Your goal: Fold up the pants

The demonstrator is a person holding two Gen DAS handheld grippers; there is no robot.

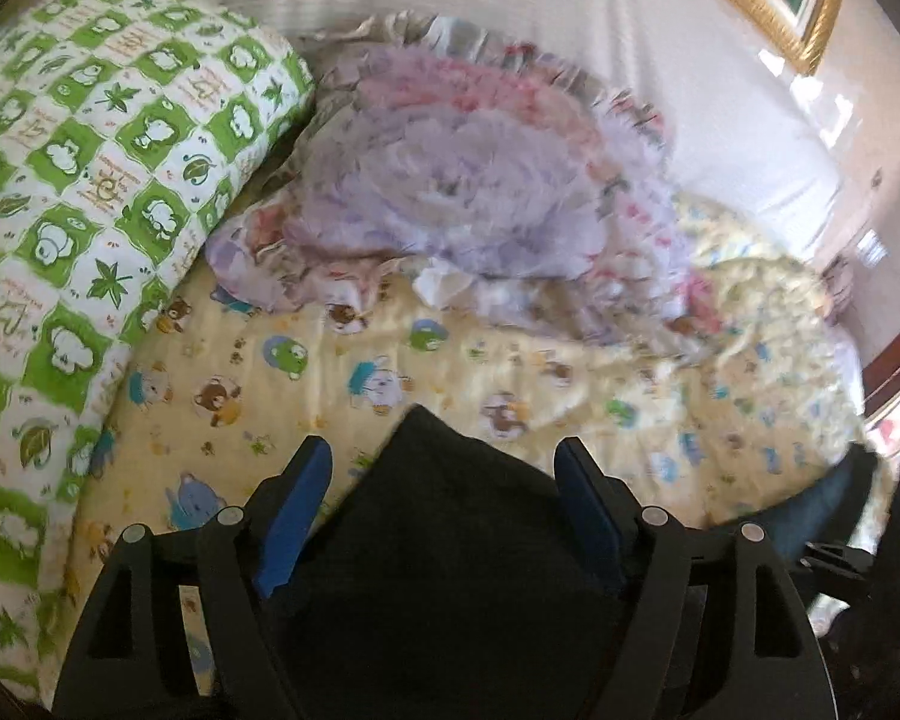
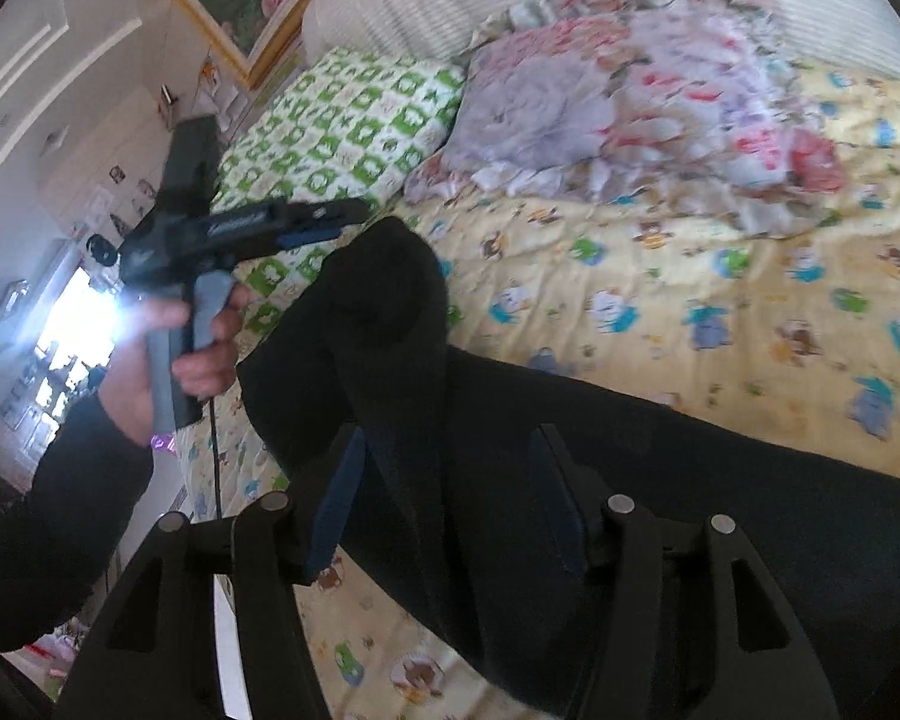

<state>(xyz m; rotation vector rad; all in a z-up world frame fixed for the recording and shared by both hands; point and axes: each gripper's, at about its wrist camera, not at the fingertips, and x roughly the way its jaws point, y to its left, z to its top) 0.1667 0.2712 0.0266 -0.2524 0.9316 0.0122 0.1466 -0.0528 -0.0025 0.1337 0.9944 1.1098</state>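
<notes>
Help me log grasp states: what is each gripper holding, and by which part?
Black pants lie between the fingers of both the left gripper and the right gripper. Whether they clamp the fabric, and by which part, cannot be told.

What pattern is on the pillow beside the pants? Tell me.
The pillow has a green-and-white check with cartoon animals and leaves, clearest in the left wrist view.

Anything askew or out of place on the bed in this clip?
Only the black pants: they hang bunched and twisted between the left gripper and right gripper, not flat on the yellow bedspread. A crumpled floral blanket lies heaped beside the green pillow.
</notes>
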